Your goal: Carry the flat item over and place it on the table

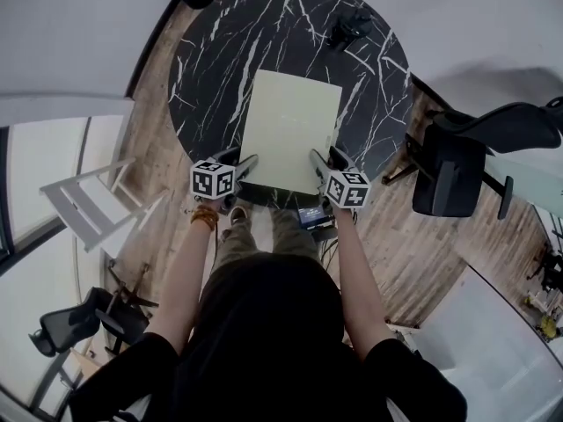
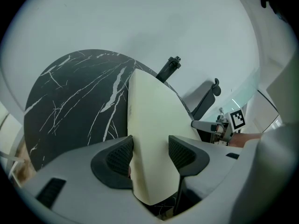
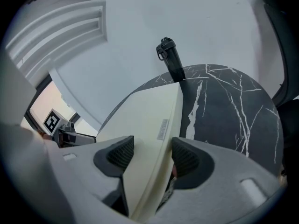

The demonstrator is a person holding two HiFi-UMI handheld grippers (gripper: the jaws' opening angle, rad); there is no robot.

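Both arms reach forward. The left gripper [image 1: 249, 163] and right gripper [image 1: 318, 158] each clamp a near corner of the pale flat board [image 1: 290, 130], which is over the round black marble table [image 1: 220, 51]. A small label [image 3: 162, 129] on the board's edge is unreadable. The right gripper view shows a dark bottle [image 3: 170, 59] at the table's far side.

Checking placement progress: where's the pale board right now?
Head view, centre: the pale board is over the near part of the round marble table, its near edge between the jaws of the left gripper and right gripper.
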